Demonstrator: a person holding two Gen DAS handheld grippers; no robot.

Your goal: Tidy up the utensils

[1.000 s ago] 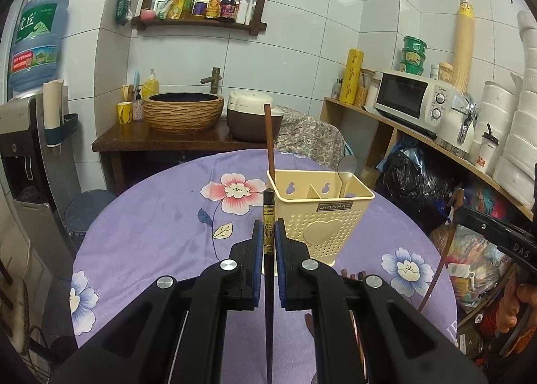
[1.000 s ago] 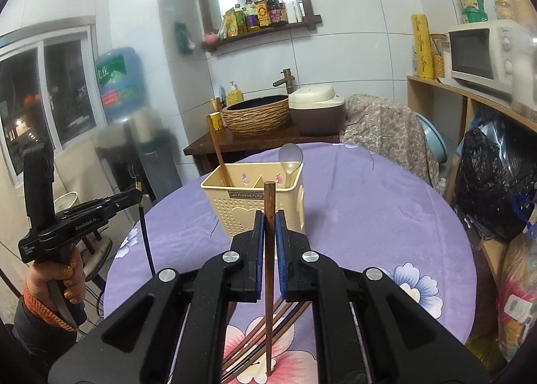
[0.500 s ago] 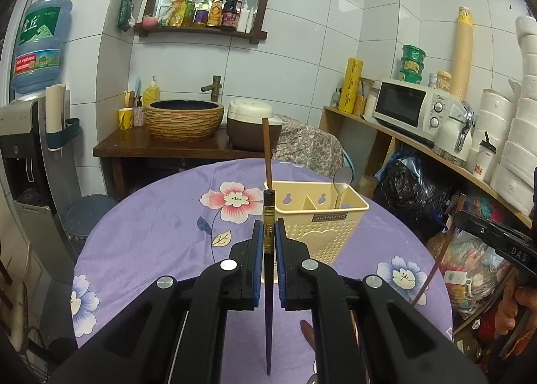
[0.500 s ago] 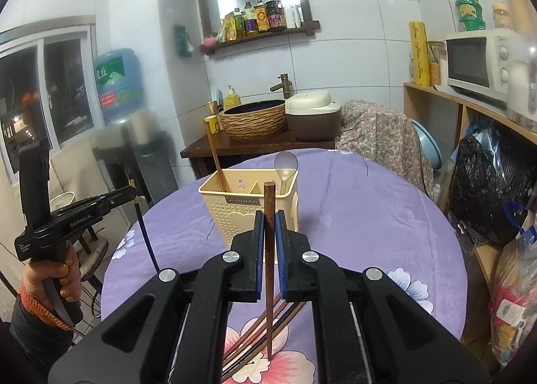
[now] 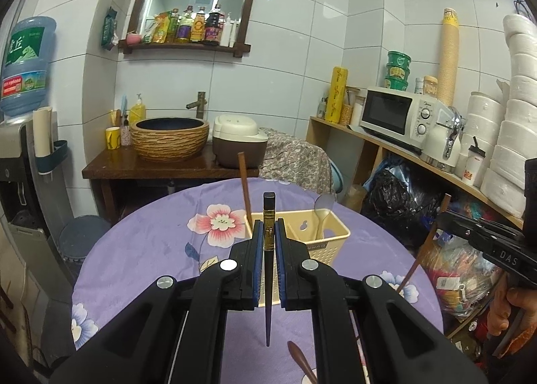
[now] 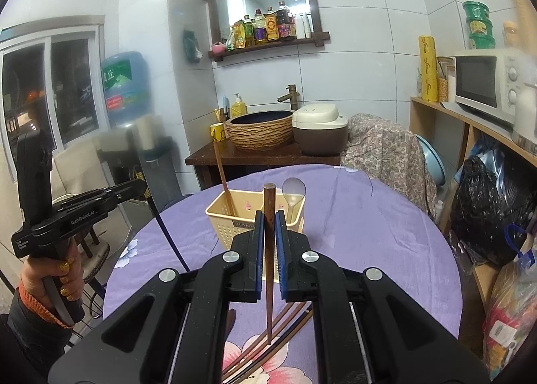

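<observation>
Round table [image 5: 144,249], purple floral cloth, carries all task items. Background: white microwave [image 5: 396,117] on the wooden shelf at right, woven-pattern basin [image 5: 169,139] with a rice cooker [image 5: 238,142] just beside it on the dark side counter.

Cream utensil caddy [image 5: 330,238], perforated walls, stands upright on the table, ahead of both grippers. Contents: one brown chopstick [image 5: 245,187] leaning in its left compartment, one clear spoon [image 5: 322,211] upright in the right compartment.

Left gripper [image 5: 268,243]: fingers pinching a dark chopstick [image 5: 268,300] with a gold band near its blunt top. Stick held vertical, tip down, above the cloth, on the near side of the caddy. The right-wrist view shows the same gripper off the table's left edge, the stick hanging below it.

Right gripper [image 6: 268,243]: fingers pinching a reddish-brown chopstick [image 6: 268,283], vertical, tip down, blunt end level with the caddy rim in view. Tip hangs over a loose bundle of chopsticks [image 6: 268,337] lying on the cloth near the table's front edge; contact with the bundle cannot be judged.

Dark wooden spoon handle [image 5: 300,360] lies on the cloth below the left gripper.
</observation>
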